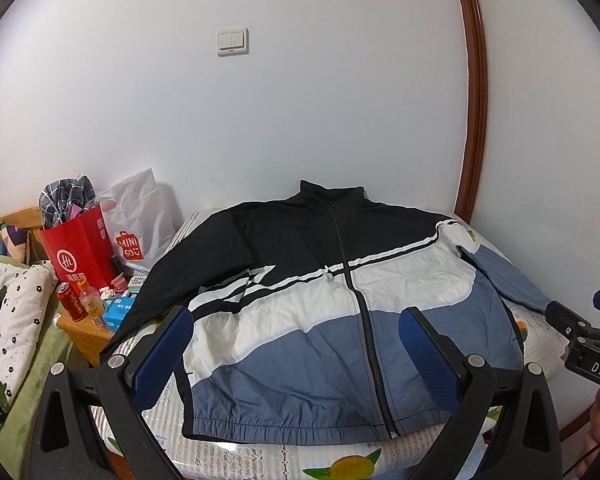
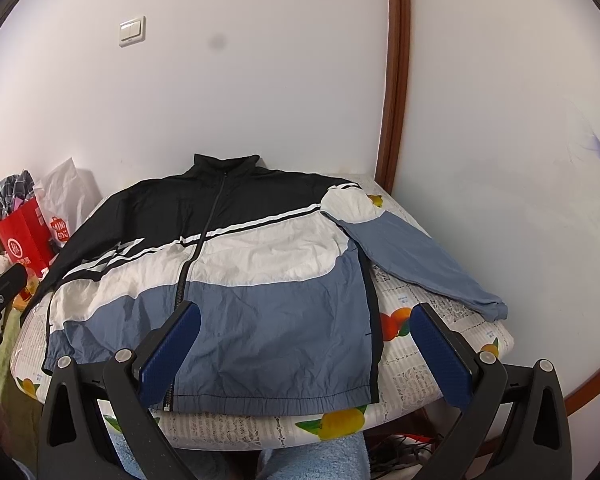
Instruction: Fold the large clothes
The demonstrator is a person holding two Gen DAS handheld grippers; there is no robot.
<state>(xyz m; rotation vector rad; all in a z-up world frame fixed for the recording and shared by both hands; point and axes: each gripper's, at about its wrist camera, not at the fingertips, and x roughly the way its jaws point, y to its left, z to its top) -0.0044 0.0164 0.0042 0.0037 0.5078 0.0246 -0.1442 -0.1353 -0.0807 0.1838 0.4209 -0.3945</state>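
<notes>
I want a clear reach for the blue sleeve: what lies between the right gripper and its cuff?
Only bare fruit-print tablecloth lies between the right gripper and the sleeve cuff, shown in the right wrist view.

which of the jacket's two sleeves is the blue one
The sleeve on the right side, lying out across the table cover toward the wall. It is white at the shoulder, then blue to the cuff; the other sleeve is black.
</notes>
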